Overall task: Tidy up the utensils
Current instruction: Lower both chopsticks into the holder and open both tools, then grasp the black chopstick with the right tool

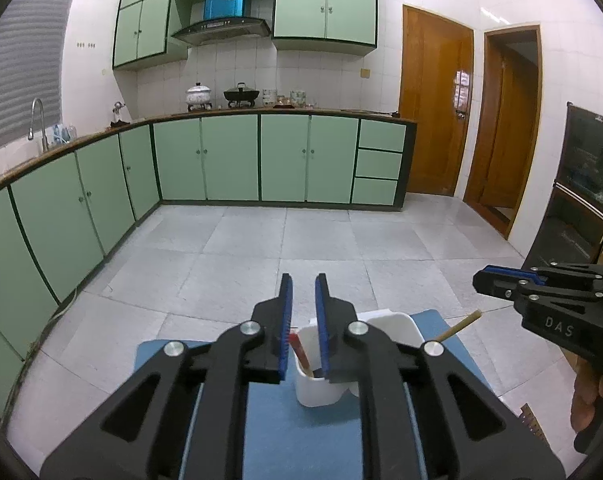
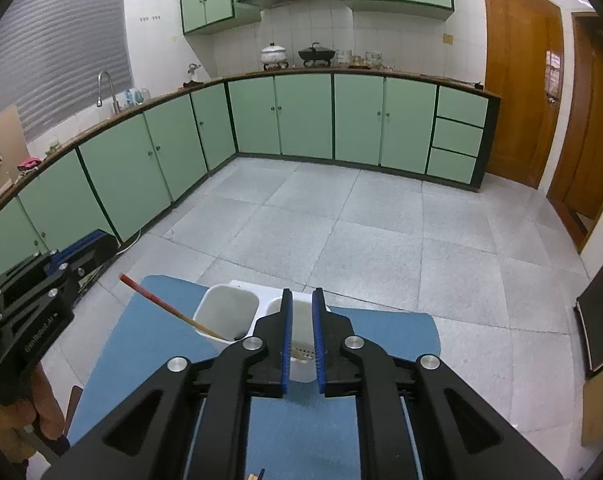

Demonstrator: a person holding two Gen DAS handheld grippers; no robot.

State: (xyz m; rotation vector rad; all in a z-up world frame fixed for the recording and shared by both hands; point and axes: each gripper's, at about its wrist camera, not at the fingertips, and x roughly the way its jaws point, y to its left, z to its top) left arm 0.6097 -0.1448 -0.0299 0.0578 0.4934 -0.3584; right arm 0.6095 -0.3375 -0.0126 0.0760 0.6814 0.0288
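Note:
A white two-cup utensil holder (image 2: 226, 309) stands on a blue mat (image 2: 149, 332). A red-tipped chopstick (image 2: 161, 304) leans out of its left cup; it also shows in the left wrist view (image 1: 301, 350) inside the white cup (image 1: 317, 390). A tan stick (image 1: 459, 326) pokes out at the right of the holder. My left gripper (image 1: 304, 280) is open and empty just above the left cup. My right gripper (image 2: 301, 294) is open and empty above the right cup (image 2: 301, 340). It also shows from the side in the left wrist view (image 1: 481, 278).
The mat lies on a small table above a grey tiled floor (image 2: 381, 232). Green kitchen cabinets (image 1: 229, 156) line the far wall and left side. Wooden doors (image 1: 433, 100) stand at the right. More stick ends (image 2: 255, 476) show at the bottom edge.

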